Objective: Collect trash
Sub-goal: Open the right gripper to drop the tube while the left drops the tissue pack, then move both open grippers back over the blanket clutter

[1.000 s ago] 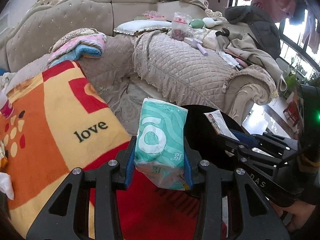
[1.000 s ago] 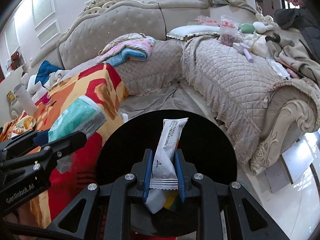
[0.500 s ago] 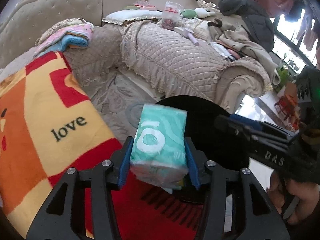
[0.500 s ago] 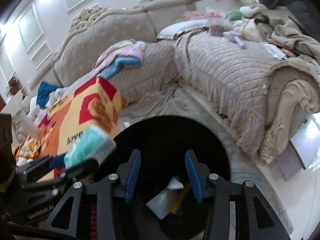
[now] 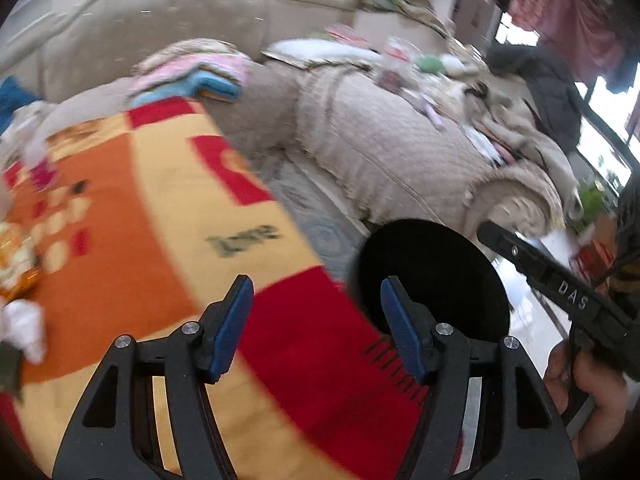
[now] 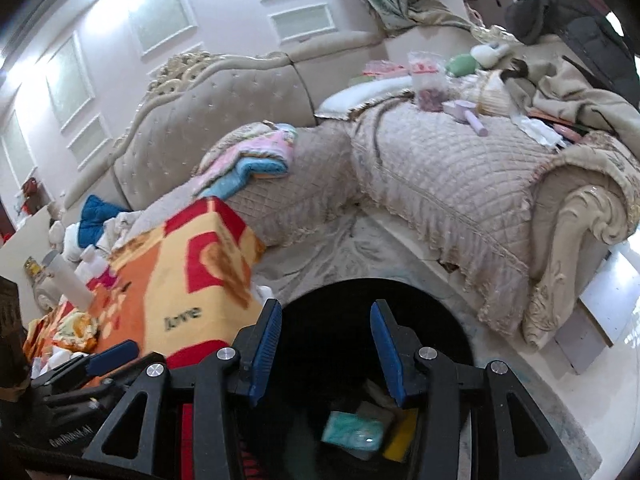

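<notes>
- Trash already binned: a teal-and-white plastic tissue packet (image 6: 352, 436) lies at the bottom of the round black trash bin (image 6: 448, 312), beside a yellow wrapper (image 6: 400, 440) and a pale one that is hard to make out.
- The right gripper (image 6: 325, 348) hangs directly above the bin mouth, blue pads spread wide with nothing between them.
- The left gripper (image 5: 316, 330) is also spread and empty, over the near edge of the orange, yellow and red "love" blanket (image 5: 160, 220), with the bin just to its right.
- Remaining trash, as far as I can judge: a crumpled white tissue (image 5: 24, 328) and an orange snack wrapper (image 5: 16, 264) at the blanket's far left.
- These lie left of both grippers, so the left one is nearer; blur hides their long axes.
</notes>
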The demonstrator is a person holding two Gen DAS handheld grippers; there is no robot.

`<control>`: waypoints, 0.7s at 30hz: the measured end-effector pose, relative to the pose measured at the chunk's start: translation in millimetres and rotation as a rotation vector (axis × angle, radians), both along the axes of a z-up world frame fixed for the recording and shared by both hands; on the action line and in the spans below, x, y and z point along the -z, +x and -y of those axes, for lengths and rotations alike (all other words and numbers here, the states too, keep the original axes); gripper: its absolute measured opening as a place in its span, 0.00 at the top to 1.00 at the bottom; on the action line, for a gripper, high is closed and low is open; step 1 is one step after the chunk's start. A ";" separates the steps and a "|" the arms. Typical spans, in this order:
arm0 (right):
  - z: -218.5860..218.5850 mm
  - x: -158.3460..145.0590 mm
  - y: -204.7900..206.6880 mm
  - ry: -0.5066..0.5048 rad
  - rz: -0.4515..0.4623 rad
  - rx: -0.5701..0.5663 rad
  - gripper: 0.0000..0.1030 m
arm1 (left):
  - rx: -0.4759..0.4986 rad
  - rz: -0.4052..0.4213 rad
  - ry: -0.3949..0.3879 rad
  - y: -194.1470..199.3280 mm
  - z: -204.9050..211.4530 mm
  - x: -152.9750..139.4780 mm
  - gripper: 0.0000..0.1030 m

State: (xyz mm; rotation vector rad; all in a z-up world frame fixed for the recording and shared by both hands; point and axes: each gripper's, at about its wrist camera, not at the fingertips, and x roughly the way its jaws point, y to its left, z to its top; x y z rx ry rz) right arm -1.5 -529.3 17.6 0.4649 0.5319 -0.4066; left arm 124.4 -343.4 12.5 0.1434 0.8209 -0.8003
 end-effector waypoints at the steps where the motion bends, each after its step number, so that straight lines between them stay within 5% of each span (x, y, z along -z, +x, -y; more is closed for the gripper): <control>1: -5.6 -0.4 1.8 -0.003 0.004 -0.012 0.57 | -0.037 0.001 -0.014 2.5 -16.3 -5.8 0.37; 8: -71.7 2.0 31.3 -0.044 0.007 -0.190 0.56 | -0.259 0.032 -0.070 23.1 -126.6 -32.9 0.37; 12: -120.4 6.7 49.2 -0.073 0.000 -0.347 0.56 | -0.399 0.109 0.005 33.4 -206.7 -34.7 0.37; 17: -165.6 24.5 67.7 -0.138 -0.060 -0.455 0.54 | -0.620 0.168 0.144 34.8 -338.7 -6.9 0.37; 21: -180.1 36.9 78.6 -0.169 -0.114 -0.488 0.54 | -0.752 0.082 0.148 42.0 -423.8 20.9 0.37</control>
